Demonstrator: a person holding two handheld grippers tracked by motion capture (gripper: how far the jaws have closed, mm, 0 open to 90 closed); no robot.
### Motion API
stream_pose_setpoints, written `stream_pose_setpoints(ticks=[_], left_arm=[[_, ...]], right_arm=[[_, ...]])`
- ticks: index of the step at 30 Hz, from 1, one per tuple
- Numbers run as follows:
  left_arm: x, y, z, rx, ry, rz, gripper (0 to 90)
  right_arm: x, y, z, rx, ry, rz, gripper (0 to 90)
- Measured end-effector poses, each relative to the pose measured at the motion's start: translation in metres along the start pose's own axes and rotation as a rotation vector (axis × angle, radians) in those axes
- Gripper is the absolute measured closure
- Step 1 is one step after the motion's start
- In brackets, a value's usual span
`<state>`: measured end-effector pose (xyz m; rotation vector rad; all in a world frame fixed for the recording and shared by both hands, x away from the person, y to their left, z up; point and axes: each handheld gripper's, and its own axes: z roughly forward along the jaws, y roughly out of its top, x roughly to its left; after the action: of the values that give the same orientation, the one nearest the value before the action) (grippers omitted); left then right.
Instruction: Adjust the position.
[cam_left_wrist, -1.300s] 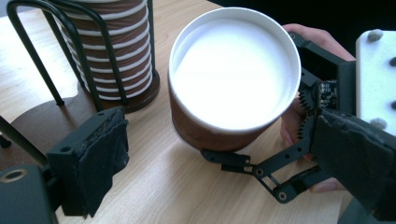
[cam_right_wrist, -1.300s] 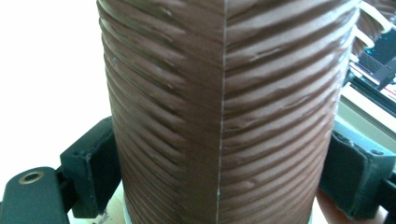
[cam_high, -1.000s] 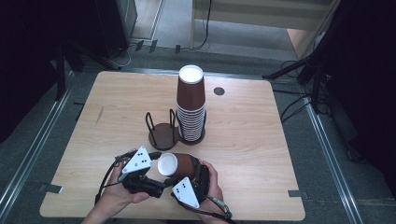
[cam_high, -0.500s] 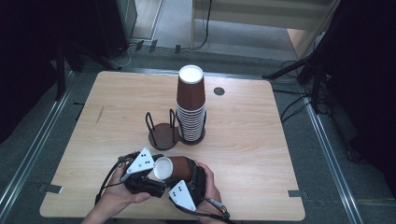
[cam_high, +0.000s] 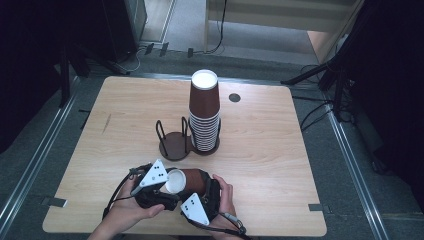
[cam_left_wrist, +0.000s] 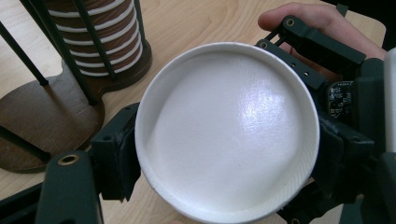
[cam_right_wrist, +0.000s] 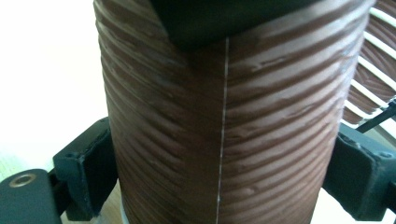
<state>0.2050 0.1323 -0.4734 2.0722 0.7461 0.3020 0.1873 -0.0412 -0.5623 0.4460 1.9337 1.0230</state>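
- Dark floor and cables surround the pale wooden bench, which carries a cup rack near its middle, while the work goes on at its near edge.
- One tall stack of brown ribbed paper cups stands upside down in the rack's right-hand cradle; its layers are too tight to count surely, but there are well over ten.
- One two-place wire rack sits beside it, with the left cradle bare.
- One loose brown cup lies on its side in the air just above the near edge, its white inside facing the left; the left gripper view looks straight into its mouth.
- Two hand-held grippers meet on this cup. The right hand-held gripper pinches the cup's ribbed wall, with a jaw pressed to each side in the right gripper view.
- The left hand-held gripper has just been closing: a second ago its jaws stood wide beside the rim, and now they are drawn in, with the pads against the cup's edge at the mouth.
- I judge that this closing means both tools now share the cup, so the person can pull it apart from a nested one or pass it over; no second cup can be seen inside.
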Motion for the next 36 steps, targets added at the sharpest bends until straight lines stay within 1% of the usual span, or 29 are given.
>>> stream_pose_setpoints(ticks=[2,4,6,8,9,11,15,19,20,21,22,25,26,27,28,29,30,34,35,36], left_arm=[[-0.001,0.000,-0.001,-0.008,0.003,0.005,23.5],[0.001,0.000,-0.003,-0.020,0.007,-0.002,23.6],[0.002,0.001,-0.004,-0.030,0.011,-0.008,23.7],[0.003,0.001,-0.005,-0.038,0.010,-0.011,23.8],[0.003,0.001,-0.005,-0.038,0.010,-0.011,23.8],[0.004,0.001,-0.005,-0.039,0.012,-0.011,23.9],[0.005,0.000,-0.005,-0.040,0.012,-0.010,23.9],[0.006,0.000,-0.005,-0.053,0.025,-0.011,23.8],[0.006,0.000,-0.006,-0.057,0.034,-0.002,23.8],[0.006,0.000,-0.006,-0.057,0.034,-0.002,23.8],[0.006,-0.001,-0.008,-0.066,0.059,0.003,23.8],[0.007,-0.001,-0.009,-0.075,0.060,-0.007,23.8],[0.007,-0.001,-0.010,-0.086,0.084,-0.014,23.8],[0.007,-0.002,-0.010,-0.090,0.100,-0.016,23.8],[0.007,-0.002,-0.010,-0.090,0.100,-0.016,23.8],[0.008,-0.002,-0.011,-0.091,0.110,-0.016,23.8],[0.009,-0.003,-0.011,-0.113,0.135,-0.019,23.9],[0.009,-0.006,-0.015,-0.163,0.203,-0.002,24.0],[0.010,-0.006,-0.016,-0.183,0.215,-0.011,24.1],[0.010,-0.006,-0.016,-0.183,0.215,-0.011,24.2]], right_arm=[[-0.002,0.001,-0.001,-0.005,0.004,0.022,3.3],[-0.004,0.001,-0.002,-0.012,0.013,0.043,0.0],[-0.006,0.002,-0.004,-0.021,0.021,0.035,0.0],[-0.007,0.003,-0.006,-0.035,0.029,0.041,0.0],[-0.007,0.003,-0.006,-0.035,0.029,0.041,0.0],[-0.008,0.006,-0.008,-0.053,0.027,0.042,0.0],[-0.008,0.008,-0.009,-0.061,0.020,0.035,0.0],[-0.010,0.009,-0.011,-0.066,0.020,0.041,0.0],[-0.011,0.010,-0.011,-0.070,0.018,0.040,0.0],[-0.012,0.010,-0.012,-0.071,0.019,0.039,0.0],[-0.013,0.011,-0.013,-0.074,0.015,0.039,0.0],[-0.014,0.012,-0.014,-0.081,0.012,0.040,0.0],[-0.016,0.014,-0.015,-0.083,0.007,0.048,0.0],[-0.017,0.014,-0.015,-0.088,0.008,0.051,0.0],[-0.017,0.014,-0.015,-0.088,0.008,0.051,0.0],[-0.017,0.015,-0.016,-0.089,0.009,0.053,0.0],[-0.019,0.017,-0.017,-0.098,0.005,0.056,0.0],[-0.022,0.022,-0.020,-0.117,0.002,0.066,0.0],[-0.022,0.023,-0.021,-0.121,0.002,0.072,0.0],[-0.023,0.024,-0.022,-0.125,0.000,0.072,0.0]])
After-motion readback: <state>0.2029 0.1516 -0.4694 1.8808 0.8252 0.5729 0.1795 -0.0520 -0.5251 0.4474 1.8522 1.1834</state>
